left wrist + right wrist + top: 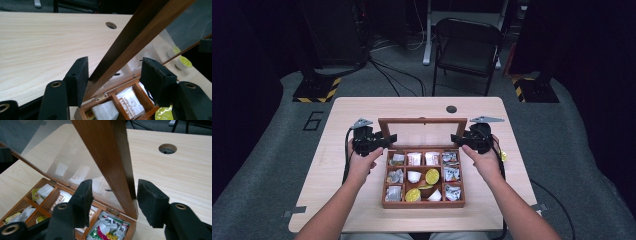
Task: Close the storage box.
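The lid (422, 121) of the wooden tea box (423, 203) stands raised near the middle of the table (362, 107), hinged along the box's far edge and leaning slightly back, its long axis running left to right across the table. It is a dark-stained wood frame around a clear pane (the pane mirrors the packets below), with small brass hinges (101, 97) at the back corners. The box itself is a shallow rectangular tray split into a grid of compartments. These hold white paper tea packets, crinkled foil sachets, white cups and round yellow-green lidded pods. One white packet (130, 101) in the left gripper view carries slanted print that seems to read "Tong Mian", though the letters are not sharp.

The left gripper (384, 140) has the lid's left frame rail between its black foam-faced jaws; one pad touches the wood, the other stands off, so it is open around the rail. The right gripper (458, 139) straddles the right frame rail likewise, with gaps at both pads. The table is pale wood-grain laminate with a round cable hole (451, 109).
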Tool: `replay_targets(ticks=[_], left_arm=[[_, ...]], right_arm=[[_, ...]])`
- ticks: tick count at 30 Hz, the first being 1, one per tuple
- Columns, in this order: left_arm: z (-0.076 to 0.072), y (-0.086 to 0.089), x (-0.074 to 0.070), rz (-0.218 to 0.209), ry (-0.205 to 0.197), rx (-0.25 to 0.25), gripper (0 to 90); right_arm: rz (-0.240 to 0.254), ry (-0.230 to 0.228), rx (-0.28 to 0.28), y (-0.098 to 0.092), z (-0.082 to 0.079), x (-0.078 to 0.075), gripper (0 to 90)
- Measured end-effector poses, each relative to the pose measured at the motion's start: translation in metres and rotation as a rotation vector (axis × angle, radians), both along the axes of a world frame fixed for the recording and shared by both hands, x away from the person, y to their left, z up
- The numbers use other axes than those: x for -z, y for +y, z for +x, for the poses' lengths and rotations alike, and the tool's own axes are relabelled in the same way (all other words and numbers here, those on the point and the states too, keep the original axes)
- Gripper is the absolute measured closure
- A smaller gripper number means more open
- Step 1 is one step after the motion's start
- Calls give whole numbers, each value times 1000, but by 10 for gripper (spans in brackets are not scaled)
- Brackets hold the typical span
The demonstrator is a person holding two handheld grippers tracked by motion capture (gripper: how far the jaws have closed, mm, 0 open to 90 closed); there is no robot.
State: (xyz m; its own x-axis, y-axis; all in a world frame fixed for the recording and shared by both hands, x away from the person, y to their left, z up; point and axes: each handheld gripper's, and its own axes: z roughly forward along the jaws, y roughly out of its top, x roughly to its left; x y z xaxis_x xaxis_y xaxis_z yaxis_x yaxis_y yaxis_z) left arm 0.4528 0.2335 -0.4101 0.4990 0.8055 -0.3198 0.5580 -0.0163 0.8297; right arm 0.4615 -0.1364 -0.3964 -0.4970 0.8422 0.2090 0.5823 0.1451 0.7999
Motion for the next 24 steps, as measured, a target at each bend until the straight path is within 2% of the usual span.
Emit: replay_targets(ticks=[4,8,13,16,20,24], left_arm=[[-5,1,-8,-3,-19,9,408],[-9,0,-13,10,-34,10,407],[-15,0,-20,18,-34,13,405],[-20,0,-26,24,-51,18,405],[-25,0,-31,33,-68,26,405],[-29,-1,-33,48,-64,25,403]], right_arm=[[5,-6,-11,-4,-4,-6,512],[-1,-14,-19,-5,-8,-9,512],[8,-26,-28,-6,-15,-18,506],[20,-23,-38,-9,-19,-25,513],[13,-42,-51,-11,-24,-31,515],[18,-39,-58,-11,-28,-34,515]])
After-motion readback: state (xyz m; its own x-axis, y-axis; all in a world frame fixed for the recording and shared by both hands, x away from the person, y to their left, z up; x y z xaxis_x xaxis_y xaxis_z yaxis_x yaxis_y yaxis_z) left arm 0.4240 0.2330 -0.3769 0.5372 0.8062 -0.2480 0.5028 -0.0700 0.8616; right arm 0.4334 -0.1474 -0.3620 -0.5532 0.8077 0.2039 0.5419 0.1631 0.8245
